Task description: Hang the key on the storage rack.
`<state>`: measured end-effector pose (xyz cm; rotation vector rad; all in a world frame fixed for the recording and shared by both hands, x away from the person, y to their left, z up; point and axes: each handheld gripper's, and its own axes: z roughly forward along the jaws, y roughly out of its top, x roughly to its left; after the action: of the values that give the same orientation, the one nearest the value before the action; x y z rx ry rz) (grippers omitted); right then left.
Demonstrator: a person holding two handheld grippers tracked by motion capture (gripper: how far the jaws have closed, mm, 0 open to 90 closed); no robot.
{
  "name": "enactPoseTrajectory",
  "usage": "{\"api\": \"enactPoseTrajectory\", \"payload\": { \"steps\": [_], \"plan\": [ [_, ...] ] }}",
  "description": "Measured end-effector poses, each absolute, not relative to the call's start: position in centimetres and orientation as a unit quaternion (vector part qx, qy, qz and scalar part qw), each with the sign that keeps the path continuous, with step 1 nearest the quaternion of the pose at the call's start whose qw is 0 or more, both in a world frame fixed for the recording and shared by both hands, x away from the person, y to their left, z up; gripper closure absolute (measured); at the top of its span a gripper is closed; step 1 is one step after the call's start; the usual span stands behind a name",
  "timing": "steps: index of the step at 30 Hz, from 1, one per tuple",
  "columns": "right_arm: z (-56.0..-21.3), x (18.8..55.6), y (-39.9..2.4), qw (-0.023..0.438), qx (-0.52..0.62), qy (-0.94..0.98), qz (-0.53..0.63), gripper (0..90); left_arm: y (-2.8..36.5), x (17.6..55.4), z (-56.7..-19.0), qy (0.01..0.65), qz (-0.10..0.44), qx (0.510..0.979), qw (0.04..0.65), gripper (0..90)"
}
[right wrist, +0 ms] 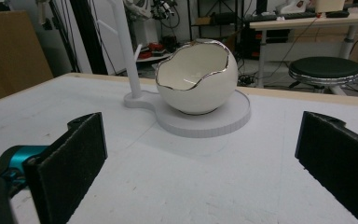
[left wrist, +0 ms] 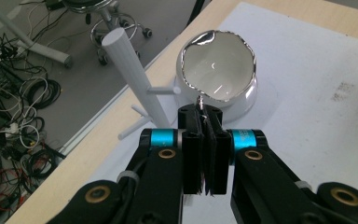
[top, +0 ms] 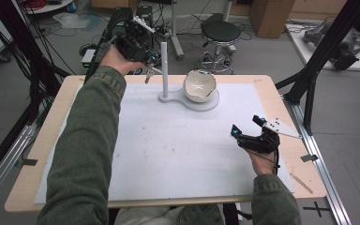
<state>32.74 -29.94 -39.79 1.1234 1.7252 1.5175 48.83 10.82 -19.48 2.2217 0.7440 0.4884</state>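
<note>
A white stand with an upright post [top: 164, 65] and short side pegs [left wrist: 165, 90] sits at the back middle of the table. Its round base [top: 212, 104] carries a white egg-shaped bowl [top: 199, 86] with a jagged silvery rim. My left gripper [top: 149, 63] is raised just left of the post, shut on a small silvery item [top: 148, 75] that dangles below the jaws. A thin metal tip [left wrist: 199, 100] pokes out between the closed pads [left wrist: 191, 140]. Near the right side of the mat, my right gripper [top: 246, 125] is open, nothing between its pads [right wrist: 86, 154], facing the bowl [right wrist: 196, 79].
A white mat [top: 168, 150] covers most of the wooden table [top: 51, 140]. A round black stool [top: 221, 33] stands behind the table, with cables [left wrist: 9, 126] on the floor at the back left. Black frame bars [top: 328, 51] rise at the right.
</note>
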Motion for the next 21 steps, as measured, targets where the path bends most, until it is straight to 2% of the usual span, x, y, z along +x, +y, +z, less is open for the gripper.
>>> {"api": "enactPoseTrajectory", "payload": {
  "steps": [21],
  "plan": [
    [-39.9, 32.5, -29.9, 0.289, 0.422, 0.651, 0.562, 0.9, 8.2, 51.1, -20.1, 0.306, 0.202, 0.85, 0.379, 86.8]
  ]
}}
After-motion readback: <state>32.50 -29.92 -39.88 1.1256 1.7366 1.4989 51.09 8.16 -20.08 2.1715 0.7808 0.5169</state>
